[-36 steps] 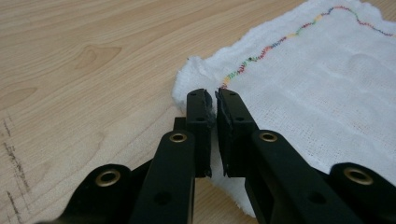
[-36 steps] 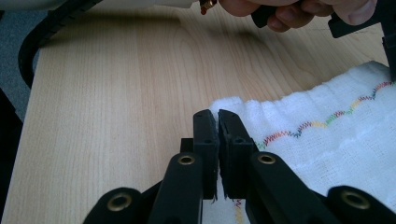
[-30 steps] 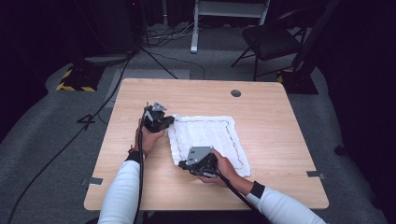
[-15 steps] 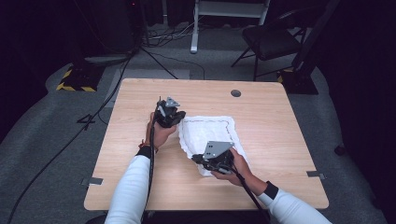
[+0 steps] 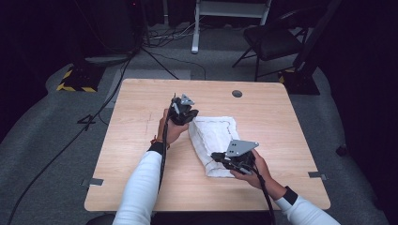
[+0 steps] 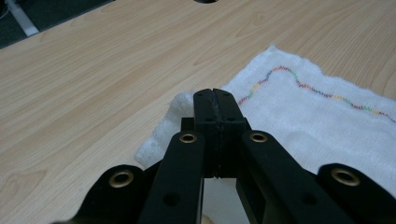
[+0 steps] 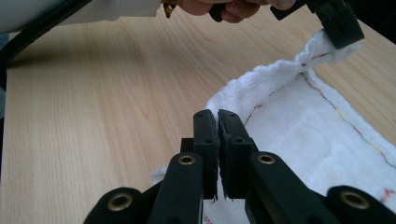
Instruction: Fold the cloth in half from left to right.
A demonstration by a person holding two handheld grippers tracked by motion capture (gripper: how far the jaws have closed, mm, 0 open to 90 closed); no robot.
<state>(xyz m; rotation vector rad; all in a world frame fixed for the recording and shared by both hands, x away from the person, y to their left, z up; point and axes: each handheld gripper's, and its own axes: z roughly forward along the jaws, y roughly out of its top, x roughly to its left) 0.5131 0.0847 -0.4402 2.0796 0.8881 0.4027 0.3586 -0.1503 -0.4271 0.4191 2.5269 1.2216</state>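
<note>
A white towel [image 5: 217, 133] with a coloured stitched line lies on the wooden table [image 5: 136, 140], its left part lifted and doubled toward the right. My left gripper [image 5: 191, 117] is shut on the towel's far left corner, held a little above the table. In the left gripper view the jaws [image 6: 215, 95] are pressed together with the towel [image 6: 303, 107] bunched under their tips. My right gripper [image 5: 215, 156] is shut on the near left corner. In the right gripper view its jaws [image 7: 217, 116] pinch the towel [image 7: 303, 126], and the left gripper [image 7: 343, 28] holds the raised corner farther off.
A round cable hole [image 5: 237, 93] sits in the table near its far edge. Bare wood lies left of the towel and along the near edge. Beyond the table stand a black chair [image 5: 272, 42] and a white frame [image 5: 225, 9], with cables on the floor.
Both grippers have moved to the right and slightly up, pulling the towel's left edge with them. The towel, spread flat before, is now narrower and partly doubled over.
</note>
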